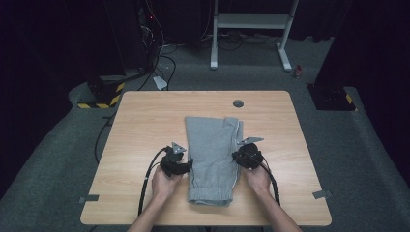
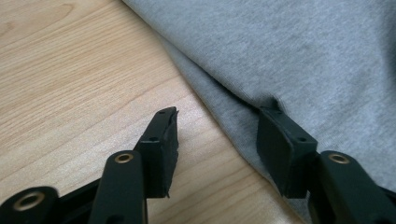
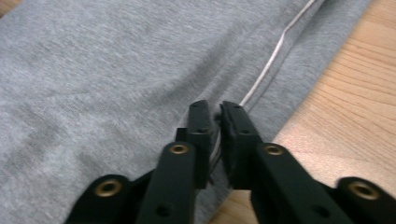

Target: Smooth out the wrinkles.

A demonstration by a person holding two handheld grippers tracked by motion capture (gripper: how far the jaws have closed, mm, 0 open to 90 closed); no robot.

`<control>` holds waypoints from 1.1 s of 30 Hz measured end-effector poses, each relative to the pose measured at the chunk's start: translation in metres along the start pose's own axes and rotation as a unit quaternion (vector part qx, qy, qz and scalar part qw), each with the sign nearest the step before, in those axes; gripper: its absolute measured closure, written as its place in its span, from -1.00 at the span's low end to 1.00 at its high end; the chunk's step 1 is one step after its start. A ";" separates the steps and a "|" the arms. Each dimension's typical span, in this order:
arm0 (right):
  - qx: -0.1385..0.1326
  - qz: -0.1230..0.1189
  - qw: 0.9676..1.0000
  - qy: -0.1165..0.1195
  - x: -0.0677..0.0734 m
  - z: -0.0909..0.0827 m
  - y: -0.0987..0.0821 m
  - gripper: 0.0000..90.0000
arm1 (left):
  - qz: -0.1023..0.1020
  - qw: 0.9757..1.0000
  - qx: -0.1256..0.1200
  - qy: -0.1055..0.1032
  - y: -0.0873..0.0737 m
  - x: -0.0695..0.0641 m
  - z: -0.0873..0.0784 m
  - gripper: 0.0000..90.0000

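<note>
The left gripper point(image 1: 182, 159) stood at the left edge of the folded grey trousers point(image 1: 212, 154), which lay at the middle of the bench point(image 1: 145, 121). Its fingers point(image 2: 161, 140) were apart, one on bare wood, the other on the cloth edge, not pressing. The right gripper point(image 1: 241, 153) sat at the trousers' right edge, fingers point(image 3: 203, 135) nearly together, apparently pinching a fold beside the white side stripe point(image 3: 271, 63).

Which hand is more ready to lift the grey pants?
Right, probably. The right gripper is already pinched shut on the grey pants near the white stripe. The left gripper is open, one jaw on the wooden table, the other at the cloth's edge.
</note>
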State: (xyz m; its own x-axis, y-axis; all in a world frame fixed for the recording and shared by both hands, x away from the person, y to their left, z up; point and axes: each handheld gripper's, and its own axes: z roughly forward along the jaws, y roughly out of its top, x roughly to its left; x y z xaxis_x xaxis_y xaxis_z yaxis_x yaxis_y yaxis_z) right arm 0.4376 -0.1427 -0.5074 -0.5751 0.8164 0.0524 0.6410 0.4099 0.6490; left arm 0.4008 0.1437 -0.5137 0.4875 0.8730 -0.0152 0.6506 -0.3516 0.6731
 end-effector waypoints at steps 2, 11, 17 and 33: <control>0.002 -0.004 1.000 -0.003 -0.001 -0.001 0.000 0.90 | 0.003 1.000 0.002 0.004 0.001 -0.001 0.000 0.10; 0.006 0.001 1.000 -0.020 -0.013 -0.018 -0.009 0.82 | -0.017 1.000 0.013 -0.004 0.002 0.002 -0.002 0.17; -0.019 0.021 0.999 -0.019 -0.014 -0.014 0.009 0.46 | -0.028 0.998 -0.033 -0.038 0.018 0.008 0.000 0.09; -0.002 0.041 0.997 -0.059 -0.039 0.005 0.024 0.97 | 0.026 0.999 -0.008 -0.020 0.033 -0.006 0.030 0.15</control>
State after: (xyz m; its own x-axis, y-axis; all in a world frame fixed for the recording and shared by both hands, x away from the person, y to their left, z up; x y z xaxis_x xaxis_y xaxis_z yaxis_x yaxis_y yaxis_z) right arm 0.4775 -0.1626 -0.4974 -0.4574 0.8891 0.0153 0.6810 0.3392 0.6490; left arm 0.4369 0.1162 -0.5137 0.5434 0.8394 -0.0087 0.6146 -0.3908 0.6852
